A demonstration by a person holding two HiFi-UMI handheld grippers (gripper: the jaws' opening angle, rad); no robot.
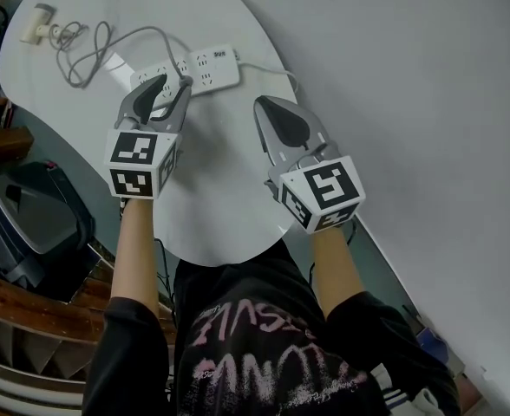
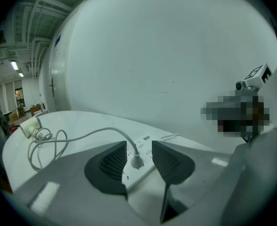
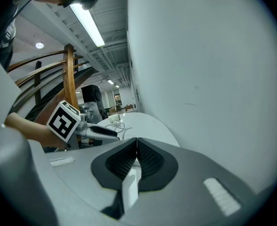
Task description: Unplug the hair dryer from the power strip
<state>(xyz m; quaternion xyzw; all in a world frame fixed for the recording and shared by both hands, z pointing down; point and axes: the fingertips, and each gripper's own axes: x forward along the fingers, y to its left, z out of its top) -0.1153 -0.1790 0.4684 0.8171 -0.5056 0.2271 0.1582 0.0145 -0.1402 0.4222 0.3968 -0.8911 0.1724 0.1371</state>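
Observation:
A white power strip [image 1: 212, 68] lies at the far side of the white oval table [image 1: 229, 215]. A white plug [image 2: 137, 161] stands in the strip [image 2: 145, 166], and its cord [image 1: 107, 46] loops away to the hair dryer [image 1: 38, 24] at the table's far left end. My left gripper [image 1: 173, 81] is open over the strip's left part. In the left gripper view the plug sits in the gap of this gripper [image 2: 138, 147], untouched. My right gripper [image 1: 265, 104] is shut and empty, hovering just right of the strip; its pads [image 3: 145, 157] meet.
A white wall [image 1: 411, 76] runs close along the table's right side. The strip's own cable [image 1: 272, 69] trails off right toward it. A dark bag [image 1: 29, 215] and wooden stair rails [image 1: 29, 310] stand left of the table. The cord's loose loops [image 2: 44, 145] lie near the dryer [image 2: 29, 128].

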